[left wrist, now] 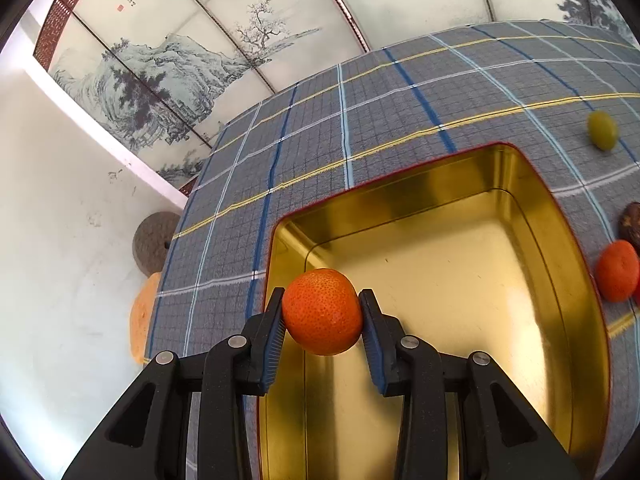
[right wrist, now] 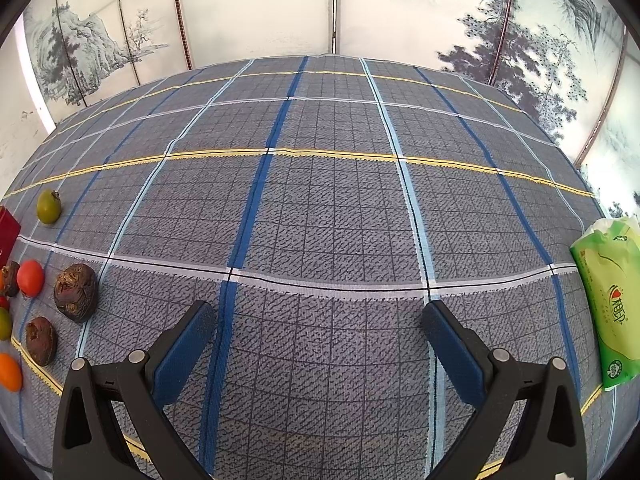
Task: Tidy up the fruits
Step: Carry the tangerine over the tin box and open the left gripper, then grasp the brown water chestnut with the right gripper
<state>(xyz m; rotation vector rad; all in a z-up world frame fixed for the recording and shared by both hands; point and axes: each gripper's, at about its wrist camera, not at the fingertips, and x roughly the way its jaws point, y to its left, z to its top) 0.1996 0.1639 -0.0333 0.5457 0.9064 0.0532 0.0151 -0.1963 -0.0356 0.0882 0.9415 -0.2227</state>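
My left gripper [left wrist: 322, 314] is shut on a small orange mandarin [left wrist: 322, 311], held above the near left corner of an open gold tin [left wrist: 460, 264] with a red rim. The tin's floor is bare. Outside its right wall lie another mandarin [left wrist: 618, 271], a dark brown fruit [left wrist: 631, 224] and, farther back, a green fruit [left wrist: 601, 129]. My right gripper [right wrist: 319, 334] stands open over bare plaid cloth with nothing between its fingers. To its left lie a green fruit [right wrist: 49, 207], a red-orange fruit [right wrist: 30, 278], two brown wrinkled fruits [right wrist: 76, 293] [right wrist: 41, 341] and an orange one [right wrist: 9, 372].
A grey plaid cloth [right wrist: 320, 208] covers the table. A green tissue pack [right wrist: 610, 300] lies at the right edge. A painted folding screen [right wrist: 260, 8] stands behind the table. Beyond the table's left edge sit a round stone disc [left wrist: 154, 242] and an orange round object [left wrist: 141, 320].
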